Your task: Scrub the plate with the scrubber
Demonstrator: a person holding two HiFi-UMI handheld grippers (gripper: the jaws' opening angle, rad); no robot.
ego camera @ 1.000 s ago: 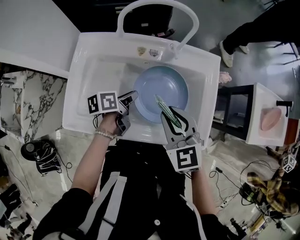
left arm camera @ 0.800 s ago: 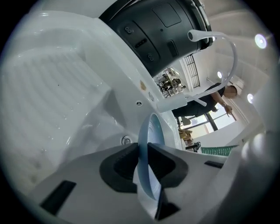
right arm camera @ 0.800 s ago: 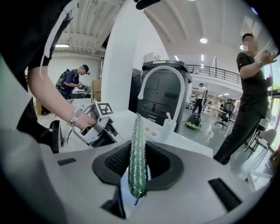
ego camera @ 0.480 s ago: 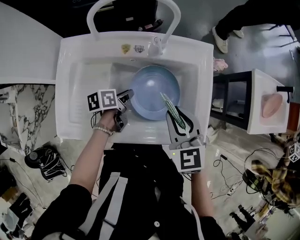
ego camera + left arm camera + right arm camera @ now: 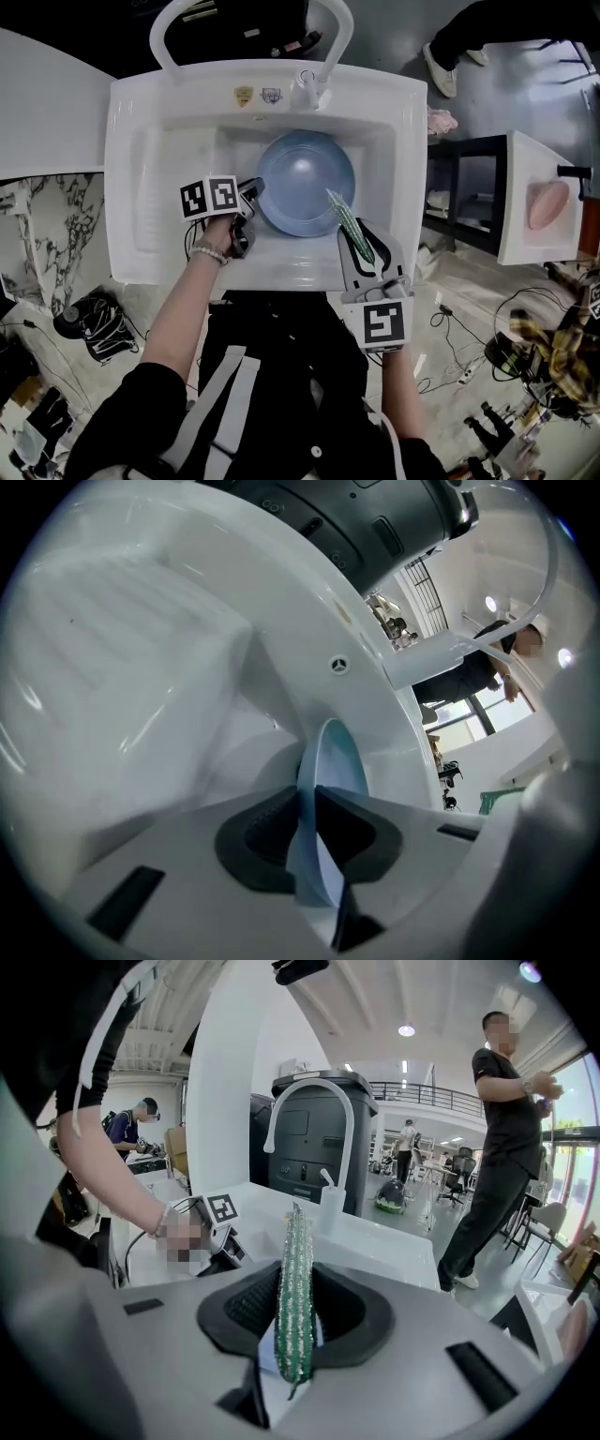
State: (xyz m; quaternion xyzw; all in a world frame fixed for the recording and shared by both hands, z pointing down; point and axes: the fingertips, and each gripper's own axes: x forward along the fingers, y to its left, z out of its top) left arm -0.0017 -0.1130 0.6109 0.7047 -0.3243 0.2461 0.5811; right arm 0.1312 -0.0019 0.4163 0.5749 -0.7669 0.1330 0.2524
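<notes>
A pale blue plate is in the basin of the white sink. My left gripper is shut on the plate's left rim and its jaws have just been closing on it. In the left gripper view the plate stands edge-on between the dark pads. My right gripper is shut on a green scrubber, whose tip reaches over the plate's right edge. In the right gripper view the scrubber stands upright between the jaws, with the left gripper's marker cube beyond it.
A white arched faucet rises at the back of the sink. A white counter lies to the left. A black frame and a white stand with a pink thing are on the right. A person stands nearby; cables cover the floor.
The plate and my left gripper have sunk lower into the basin. My right gripper with the scrubber has drawn back from over the plate's inside to its right edge.
</notes>
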